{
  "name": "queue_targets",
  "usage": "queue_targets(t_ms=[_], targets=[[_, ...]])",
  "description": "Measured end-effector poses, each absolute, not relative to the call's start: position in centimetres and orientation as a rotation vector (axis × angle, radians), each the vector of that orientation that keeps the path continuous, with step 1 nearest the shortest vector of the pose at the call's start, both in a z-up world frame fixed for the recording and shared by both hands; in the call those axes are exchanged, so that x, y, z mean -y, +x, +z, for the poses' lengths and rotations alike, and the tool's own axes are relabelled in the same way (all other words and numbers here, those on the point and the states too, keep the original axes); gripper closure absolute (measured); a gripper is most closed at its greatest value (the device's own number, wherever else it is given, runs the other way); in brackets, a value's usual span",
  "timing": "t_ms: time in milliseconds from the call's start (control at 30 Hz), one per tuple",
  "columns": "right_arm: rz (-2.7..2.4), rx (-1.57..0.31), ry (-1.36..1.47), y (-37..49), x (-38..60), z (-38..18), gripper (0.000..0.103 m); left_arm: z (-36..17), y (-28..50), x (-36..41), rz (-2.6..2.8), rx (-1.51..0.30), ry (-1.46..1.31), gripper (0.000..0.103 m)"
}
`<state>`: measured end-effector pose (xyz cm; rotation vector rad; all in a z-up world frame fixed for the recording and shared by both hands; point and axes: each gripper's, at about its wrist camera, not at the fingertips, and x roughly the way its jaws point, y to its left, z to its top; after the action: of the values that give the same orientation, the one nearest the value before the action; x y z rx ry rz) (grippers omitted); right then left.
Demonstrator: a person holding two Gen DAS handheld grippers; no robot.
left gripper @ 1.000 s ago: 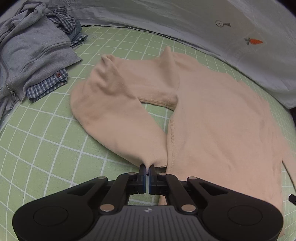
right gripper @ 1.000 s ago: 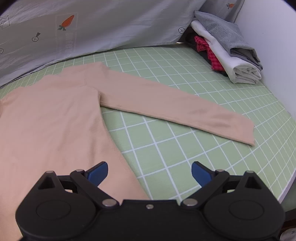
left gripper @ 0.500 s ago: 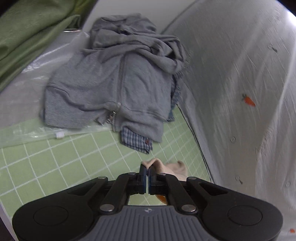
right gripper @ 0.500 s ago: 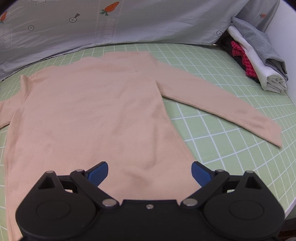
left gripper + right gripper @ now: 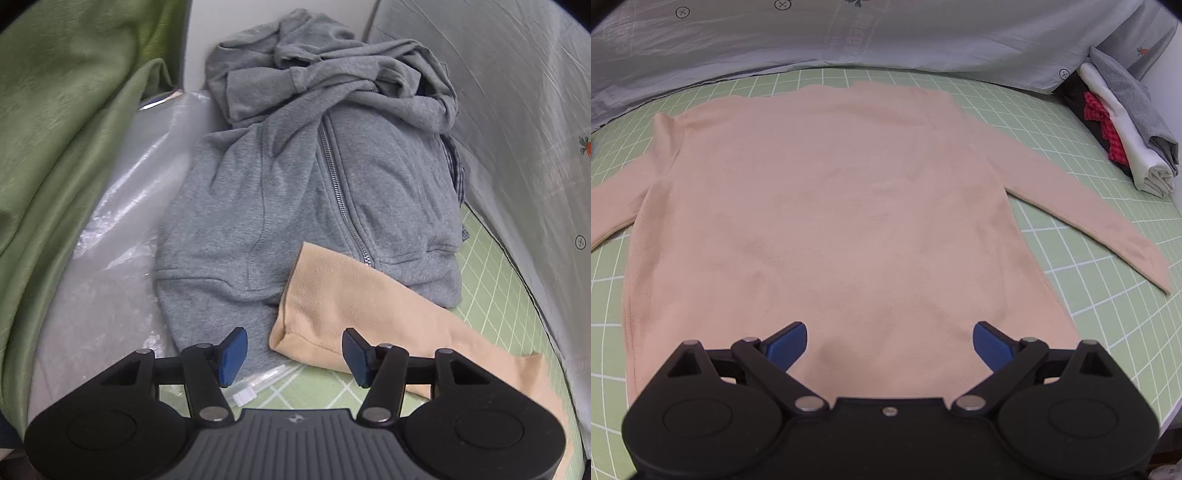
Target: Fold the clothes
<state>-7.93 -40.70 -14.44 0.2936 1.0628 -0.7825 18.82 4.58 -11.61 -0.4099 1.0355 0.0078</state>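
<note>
1. The peach top [image 5: 827,221] lies flat on the green grid mat [image 5: 1089,295], neck toward the far grey sheet [image 5: 849,33], hem toward the right gripper [image 5: 890,343]. Its body runs straight away from that gripper.
2. The right gripper hovers over the hem's middle, spread wide, holding nothing.
3. The right sleeve [image 5: 1082,218] slants out to the right, cuff well clear of the body; a folded stack [image 5: 1123,122] sits beyond it.
4. The left sleeve [image 5: 354,306] reaches out leftward, and its cuff rests on a grey hoodie [image 5: 295,192].
5. The left gripper [image 5: 293,354] is wide and empty, the cuff just ahead between its fingers.
6. Judgement: each sleeve lies nearer its own-side gripper, and folding would bring it inward, across the body's long axis.
</note>
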Motion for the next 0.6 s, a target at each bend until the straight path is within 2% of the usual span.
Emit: queue_targets(t_ms=[200,300,367,400,467,600], targets=[[-0.83,-1.098,0.343,-7.7,41.0,-14.5,0.006,-13.9,21.3,-2.9,0.003,-1.084,-0.35,0.042],[-0.859,-1.099,0.347,-7.7,41.1,-14.4,0.006,-14.4,21.6,-2.6,0.009,-1.085,-0.353,0.044],[-0.862,-1.099,0.347,-7.8,41.0,-14.4,0.006,-14.4,21.6,-2.5,0.015,-1.085,-0.333,0.064],[-0.858,-1.099,0.346,-7.7,40.9,-14.5,0.006,-14.3,21.6,-2.5,0.02,-1.087,-0.321,0.09],[-0.843,-1.095,0.343,-7.7,40.9,-14.6,0.006,-14.0,21.3,-2.7,-0.001,-1.078,-0.328,0.097],[-0.808,-1.066,0.346,-8.0,41.0,-14.4,0.006,-13.2,18.8,-3.2,0.005,-1.07,-0.392,0.099]])
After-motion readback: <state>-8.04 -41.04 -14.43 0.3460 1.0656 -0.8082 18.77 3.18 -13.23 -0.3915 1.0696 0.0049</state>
